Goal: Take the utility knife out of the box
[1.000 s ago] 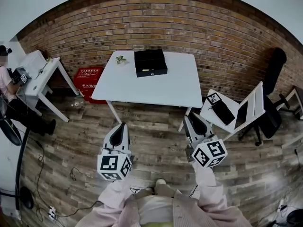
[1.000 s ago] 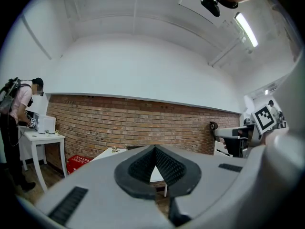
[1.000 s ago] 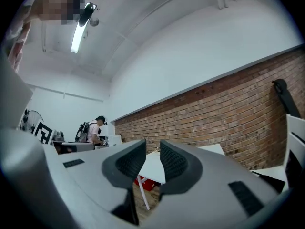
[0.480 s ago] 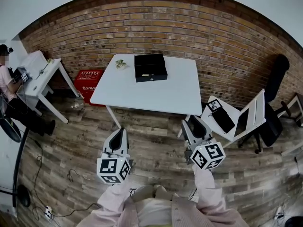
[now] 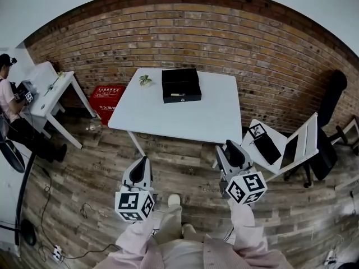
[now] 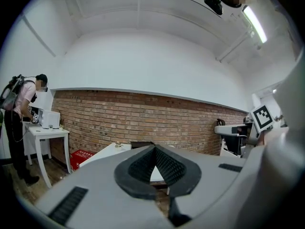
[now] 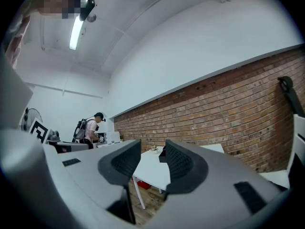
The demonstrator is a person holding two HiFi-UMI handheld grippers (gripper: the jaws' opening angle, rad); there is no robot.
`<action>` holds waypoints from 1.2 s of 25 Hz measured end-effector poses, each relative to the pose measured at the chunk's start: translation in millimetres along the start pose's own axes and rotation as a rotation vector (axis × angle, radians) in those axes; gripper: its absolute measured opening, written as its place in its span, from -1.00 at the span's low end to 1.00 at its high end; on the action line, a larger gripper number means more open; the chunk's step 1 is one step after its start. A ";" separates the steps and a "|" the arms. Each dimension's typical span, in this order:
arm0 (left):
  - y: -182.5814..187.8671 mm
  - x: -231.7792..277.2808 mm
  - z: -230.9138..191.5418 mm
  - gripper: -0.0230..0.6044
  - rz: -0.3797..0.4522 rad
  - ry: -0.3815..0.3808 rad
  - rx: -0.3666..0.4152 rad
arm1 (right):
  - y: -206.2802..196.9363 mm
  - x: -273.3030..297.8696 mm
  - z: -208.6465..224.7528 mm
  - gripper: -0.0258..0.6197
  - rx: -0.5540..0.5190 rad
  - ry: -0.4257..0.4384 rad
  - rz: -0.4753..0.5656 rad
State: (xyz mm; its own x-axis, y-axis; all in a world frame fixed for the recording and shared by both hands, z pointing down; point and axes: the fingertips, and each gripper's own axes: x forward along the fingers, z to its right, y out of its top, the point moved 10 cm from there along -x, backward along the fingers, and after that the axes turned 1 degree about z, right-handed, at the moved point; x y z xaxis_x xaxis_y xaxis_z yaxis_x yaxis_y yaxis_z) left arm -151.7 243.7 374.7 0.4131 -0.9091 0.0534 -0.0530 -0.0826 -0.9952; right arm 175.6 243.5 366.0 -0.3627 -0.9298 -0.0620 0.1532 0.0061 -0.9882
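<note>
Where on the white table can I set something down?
The near half of the white table, in front of the black box, is bare; so is the strip right of it. Crowded only far left, by the small plant.

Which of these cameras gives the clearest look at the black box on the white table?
The head view: the black box shows whole from above. In the left gripper view only a thin dark sliver of it peeks out; the right gripper view shows just one dark corner.

L gripper (image 6: 153,147) jaws together, empty; table (image 6: 105,150) & brick wall (image 6: 143,118) ahead.
</note>
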 end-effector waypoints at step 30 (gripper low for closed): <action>6.9 217.8 -130.1 -0.96 -0.033 -0.059 -0.042 | -27.5 228.5 56.1 -0.48 0.045 -0.032 -0.056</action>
State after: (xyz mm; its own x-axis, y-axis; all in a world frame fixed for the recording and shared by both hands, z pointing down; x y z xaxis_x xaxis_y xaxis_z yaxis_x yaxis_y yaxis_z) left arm -180.3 -8.1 390.2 0.4678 -0.8802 0.0797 -0.0765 -0.1301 -0.9885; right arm 140.1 10.2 386.8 -0.3424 -0.9395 -0.0014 0.1744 -0.0621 -0.9827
